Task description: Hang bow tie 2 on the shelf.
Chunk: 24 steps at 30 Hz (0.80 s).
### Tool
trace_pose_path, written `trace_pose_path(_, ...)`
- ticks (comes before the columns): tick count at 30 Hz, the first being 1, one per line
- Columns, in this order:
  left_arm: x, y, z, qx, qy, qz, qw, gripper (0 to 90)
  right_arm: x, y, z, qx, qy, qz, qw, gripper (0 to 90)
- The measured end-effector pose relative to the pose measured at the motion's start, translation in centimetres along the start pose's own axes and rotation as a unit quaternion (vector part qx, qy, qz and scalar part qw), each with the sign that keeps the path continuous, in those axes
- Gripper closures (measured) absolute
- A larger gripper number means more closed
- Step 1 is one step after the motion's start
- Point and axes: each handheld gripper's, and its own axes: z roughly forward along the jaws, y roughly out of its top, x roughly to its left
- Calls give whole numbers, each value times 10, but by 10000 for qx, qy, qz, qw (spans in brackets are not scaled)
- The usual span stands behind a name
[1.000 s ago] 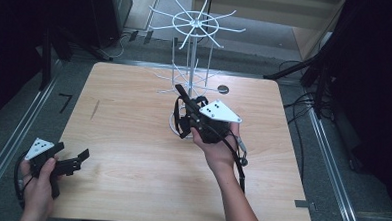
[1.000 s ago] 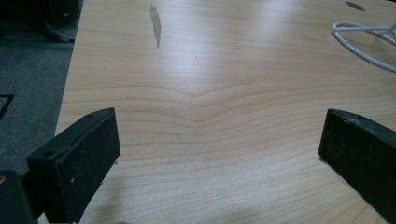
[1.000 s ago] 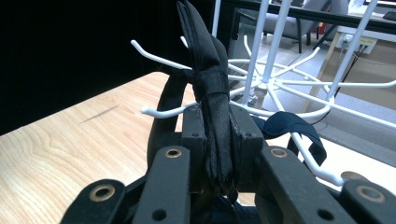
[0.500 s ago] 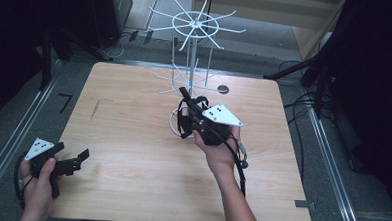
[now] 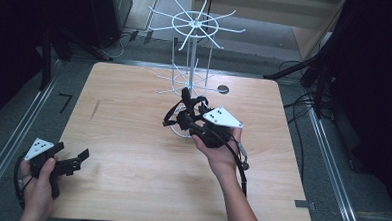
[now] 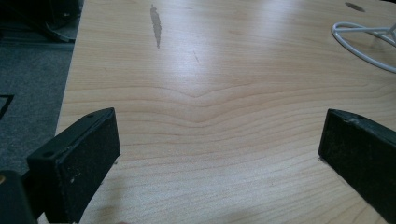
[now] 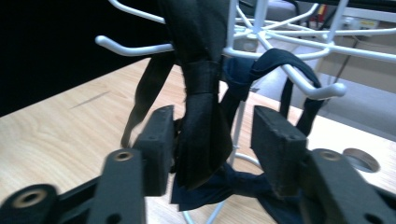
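Bow tie: a black bow tie (image 7: pixel 201 107) hangs by its strap from a lower hook of the white wire rack (image 5: pixel 191 50), which stands near the middle of the tabletop's far edge.
Second tie: a dark blue one (image 7: pixel 243 186) is draped over a neighbouring hook and bunches at the rack's foot.
Right claw: the right claw (image 5: pixel 187 121) sits at the rack's lower tier; in the right gripper view its jaws stand either side of the black tie with a gap on the right, so the pads no longer press it.
Change: the jaws have just been opening, and the tie between them now hangs by its own strap from the hook.
Meaning: the hanging step looks done; the likely next move is to back the claw away without snagging the strap.
Risk: the strap sits near the hook's tip and could slip off if brushed.
Left claw: the left claw (image 5: pixel 74 160) rests at the tabletop (image 5: pixel 130 187) near-left corner, jaws wide apart and empty.
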Motion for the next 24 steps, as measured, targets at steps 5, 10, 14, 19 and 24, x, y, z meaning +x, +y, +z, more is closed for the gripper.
trace_pose_path(5,0,0,0,-12,8,-9,10000,0,-4,-5,-3,79,35,187,9998,335)
trace_pose_path(10,0,0,0,-17,7,-18,10000,0,-11,-11,-9,168,13,361,9992,197)
trace_pose_path(14,0,0,0,-8,9,1,10000,0,-14,-17,-14,270,-99,305,9991,128)
trace_pose_path(19,0,0,0,-7,19,2,10000,0,-20,-24,-19,396,-111,416,9983,25)
trace_pose_path(24,0,0,0,-7,16,-2,10000,0,-29,-31,-25,435,-120,595,9972,14)
